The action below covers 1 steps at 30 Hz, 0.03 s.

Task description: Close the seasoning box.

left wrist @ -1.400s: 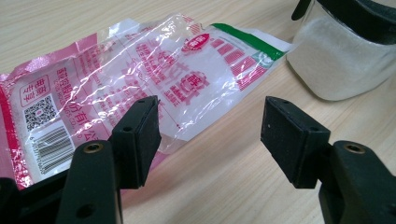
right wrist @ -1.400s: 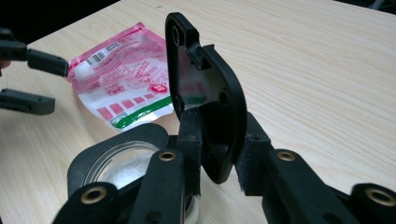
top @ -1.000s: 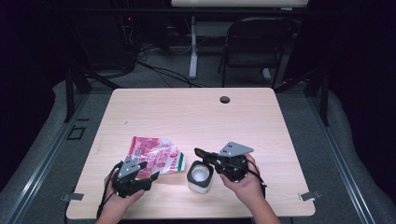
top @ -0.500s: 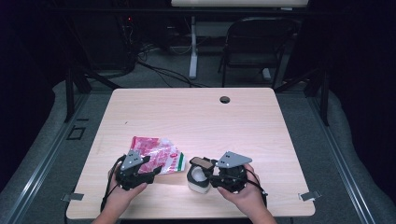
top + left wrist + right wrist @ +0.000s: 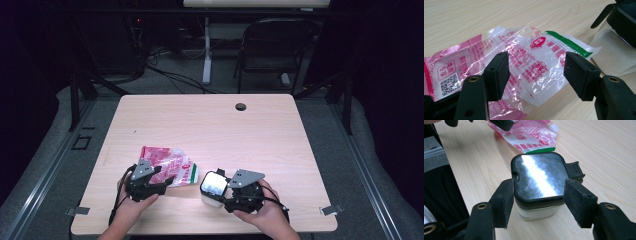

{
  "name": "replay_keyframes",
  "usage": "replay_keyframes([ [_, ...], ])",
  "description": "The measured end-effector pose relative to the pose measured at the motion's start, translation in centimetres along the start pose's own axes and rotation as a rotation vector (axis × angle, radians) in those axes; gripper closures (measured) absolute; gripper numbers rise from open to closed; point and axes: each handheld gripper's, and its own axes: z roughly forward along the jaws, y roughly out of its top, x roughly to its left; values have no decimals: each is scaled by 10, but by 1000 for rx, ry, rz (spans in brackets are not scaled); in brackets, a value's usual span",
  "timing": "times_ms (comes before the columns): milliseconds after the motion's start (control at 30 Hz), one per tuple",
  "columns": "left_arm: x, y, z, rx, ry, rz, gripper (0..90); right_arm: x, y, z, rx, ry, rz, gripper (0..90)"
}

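Pink-and-clear printed bag (image 5: 524, 67) with green stripe; white container (image 5: 537, 205), black-rimmed lid.

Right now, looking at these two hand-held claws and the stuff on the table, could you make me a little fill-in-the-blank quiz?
1. The right gripper has its jaws on either side of a container whose lid is ____ in colour.
2. The left gripper hovers with its jaws ____ over a pink and clear plastic bag.
3. The edge of the bag nearest the container carries a ____ stripe.
4. Everything rests on a light ____ table.

Missing words: black; open; green; wooden
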Motion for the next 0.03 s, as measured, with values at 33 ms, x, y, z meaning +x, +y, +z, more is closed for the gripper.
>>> replay_keyframes([
  [33, 0, 0, 0, -2, 0, 0, 374, -1, 0, -1, -9, 9, 4, 416],
])
